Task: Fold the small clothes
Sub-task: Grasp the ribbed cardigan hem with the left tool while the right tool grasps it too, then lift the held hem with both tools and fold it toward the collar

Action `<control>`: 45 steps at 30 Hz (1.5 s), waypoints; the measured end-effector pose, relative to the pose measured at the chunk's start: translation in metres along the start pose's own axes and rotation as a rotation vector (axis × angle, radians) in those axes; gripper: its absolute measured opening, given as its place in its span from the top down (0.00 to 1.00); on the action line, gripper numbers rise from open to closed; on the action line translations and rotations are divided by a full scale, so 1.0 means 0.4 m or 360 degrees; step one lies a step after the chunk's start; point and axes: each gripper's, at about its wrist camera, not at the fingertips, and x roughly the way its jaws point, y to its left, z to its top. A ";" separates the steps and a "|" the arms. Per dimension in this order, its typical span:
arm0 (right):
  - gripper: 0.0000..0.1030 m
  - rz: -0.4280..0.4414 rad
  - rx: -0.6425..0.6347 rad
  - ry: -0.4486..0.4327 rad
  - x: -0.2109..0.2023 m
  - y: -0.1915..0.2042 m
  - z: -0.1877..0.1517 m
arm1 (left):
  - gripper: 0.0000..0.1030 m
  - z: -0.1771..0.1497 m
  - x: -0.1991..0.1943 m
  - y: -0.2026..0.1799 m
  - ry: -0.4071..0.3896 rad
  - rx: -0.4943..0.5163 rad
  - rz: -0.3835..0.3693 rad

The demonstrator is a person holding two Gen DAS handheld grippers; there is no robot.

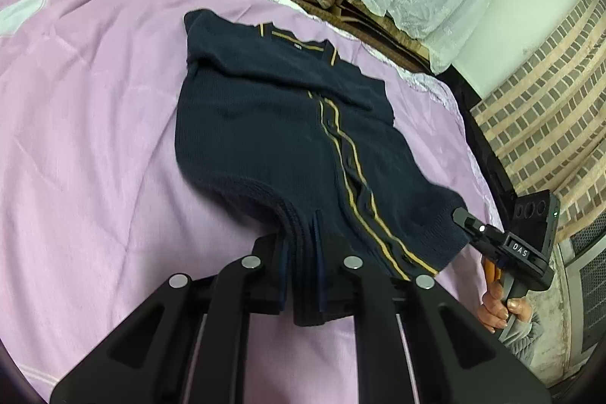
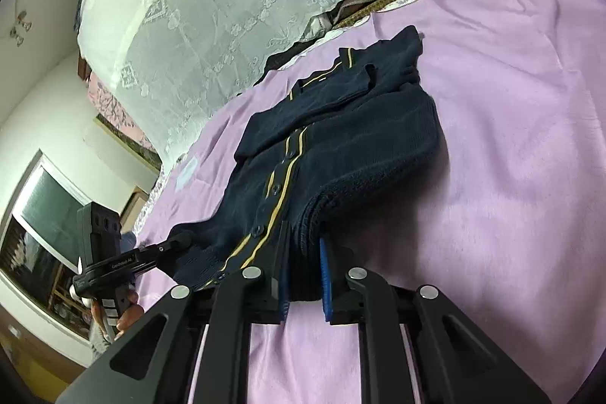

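Only bunched hem of the cardigan [image 1: 272, 124] hides each gripper's pads.

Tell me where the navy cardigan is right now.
The navy cardigan lies mid-frame in both wrist views on the lilac sheet, its near hem pinched by the left gripper and right gripper.
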 end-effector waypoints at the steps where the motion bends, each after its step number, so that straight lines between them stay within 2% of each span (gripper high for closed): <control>1: 0.87 0.0005 0.0012 0.0000 0.003 -0.003 0.004 | 0.90 0.009 0.002 0.001 -0.0007 0.0000 0.0004; 15: 0.91 0.0057 0.0097 -0.0065 0.035 -0.008 0.128 | 0.90 0.146 0.051 -0.006 -0.0038 0.0003 0.0046; 20: 0.91 0.0060 0.0093 -0.0088 0.052 0.001 0.174 | 0.90 0.180 0.064 0.001 -0.0057 -0.0008 0.0055; 26: 0.91 0.0091 0.0121 -0.0101 0.070 -0.009 0.189 | 0.90 0.193 0.076 0.014 -0.0057 -0.0021 0.0032; 36: 0.92 0.0113 0.0181 -0.0212 0.092 -0.018 0.278 | 0.90 0.290 0.101 -0.003 -0.0137 0.0013 0.0072; 45: 0.92 0.0110 0.0231 -0.0243 0.140 -0.052 0.334 | 0.90 0.343 0.152 0.006 -0.0141 0.0005 0.0090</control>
